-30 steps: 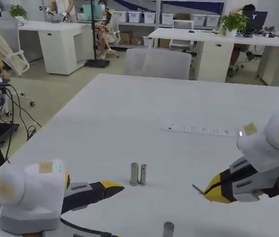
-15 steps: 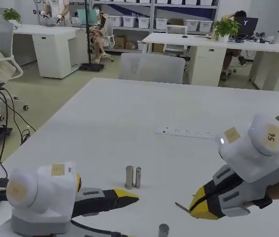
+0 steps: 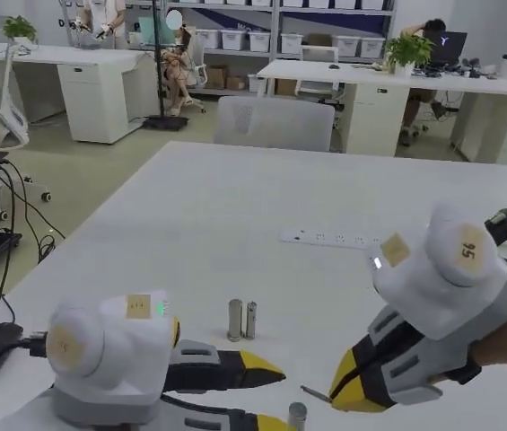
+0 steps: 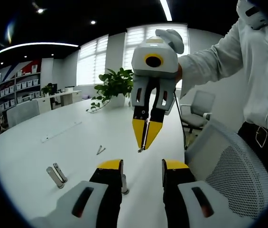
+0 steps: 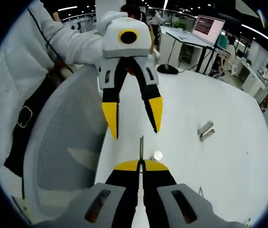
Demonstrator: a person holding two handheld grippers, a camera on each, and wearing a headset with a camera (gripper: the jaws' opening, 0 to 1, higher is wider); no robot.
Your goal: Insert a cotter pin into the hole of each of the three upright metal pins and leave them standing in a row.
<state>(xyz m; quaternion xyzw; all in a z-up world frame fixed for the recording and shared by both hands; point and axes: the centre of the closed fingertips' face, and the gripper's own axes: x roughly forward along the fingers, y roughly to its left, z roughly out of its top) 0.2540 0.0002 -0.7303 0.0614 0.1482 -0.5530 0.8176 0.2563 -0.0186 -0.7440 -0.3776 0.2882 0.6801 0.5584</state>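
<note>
**Approach to the nearest pin.** The right claw (image 3: 336, 396) is clamped tight on a thin grey metal cotter pin (image 3: 314, 392), which projects from its yellow tips toward the left claw (image 3: 271, 398). The left claw stands wide and holds nothing, its two jaws to either side of a short grey upright metal pin (image 3: 297, 414) at the near edge of the white worktop (image 3: 190, 224). In the left gripper view this pin stands just beside one jaw; whether they touch cannot be told. Two more grey upright metal pins (image 3: 242, 320) stand close together farther back, well apart from both claws, with no cotter pin visible through either. A spare cotter pin (image 4: 100, 150) lies flat on the worktop apart from them, and a white power strip (image 3: 329, 239) lies beyond. The first insertion appears to be in hand and none completed. The cross-hole cannot be made out at this size. If the cotter pin's tip meets the wall of the upright pin instead of the hole, the push would likely topple that pin, since nothing grips it. So close to the edge, it could then roll off the worktop. The cotter pin, gripped at one end, may also swivel between the jaws under a sideways load. An off-centre closing of the left claw could likewise knock the pin over.
</note>
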